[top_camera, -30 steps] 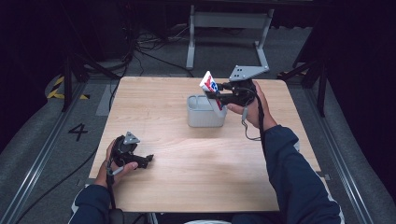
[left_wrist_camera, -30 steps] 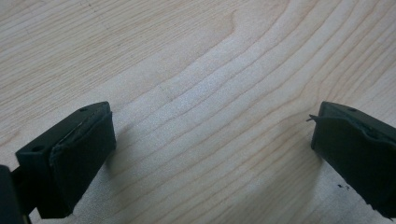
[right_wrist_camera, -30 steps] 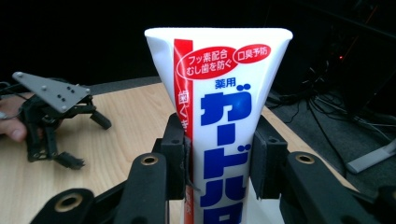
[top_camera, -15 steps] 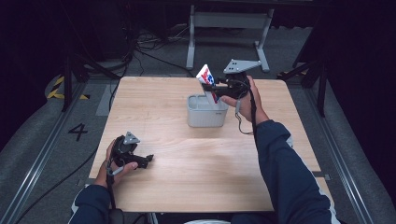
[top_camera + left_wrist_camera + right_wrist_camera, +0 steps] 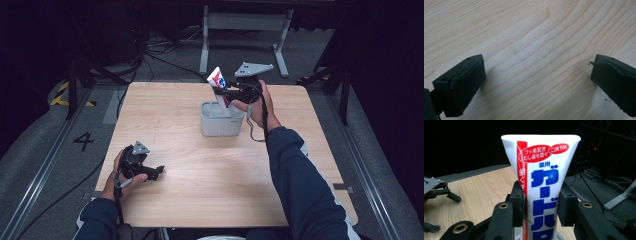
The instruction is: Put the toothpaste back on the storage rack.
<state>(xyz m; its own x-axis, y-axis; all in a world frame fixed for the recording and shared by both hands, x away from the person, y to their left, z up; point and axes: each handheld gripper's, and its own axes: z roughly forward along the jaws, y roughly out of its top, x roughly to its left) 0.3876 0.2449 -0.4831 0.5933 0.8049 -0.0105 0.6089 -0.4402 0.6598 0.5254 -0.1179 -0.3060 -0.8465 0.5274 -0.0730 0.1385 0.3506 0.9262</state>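
White tube (image 5: pixel 218 82) held tilted over the grey bin (image 5: pixel 220 123), not yet clearly in or out.
High view: right gripper (image 5: pixel 226 93) above bin, left gripper (image 5: pixel 150 172) low on the tabletop (image 5: pixel 200 170). Left gripper view: jaws wide apart, empty. Right gripper view: jaws clamped on tube.

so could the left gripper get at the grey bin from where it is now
Probably yes. The left gripper rests open near the table's front left, with bare wood between it and the grey bin. But the right gripper holds a toothpaste tube over the bin, crowding its top.
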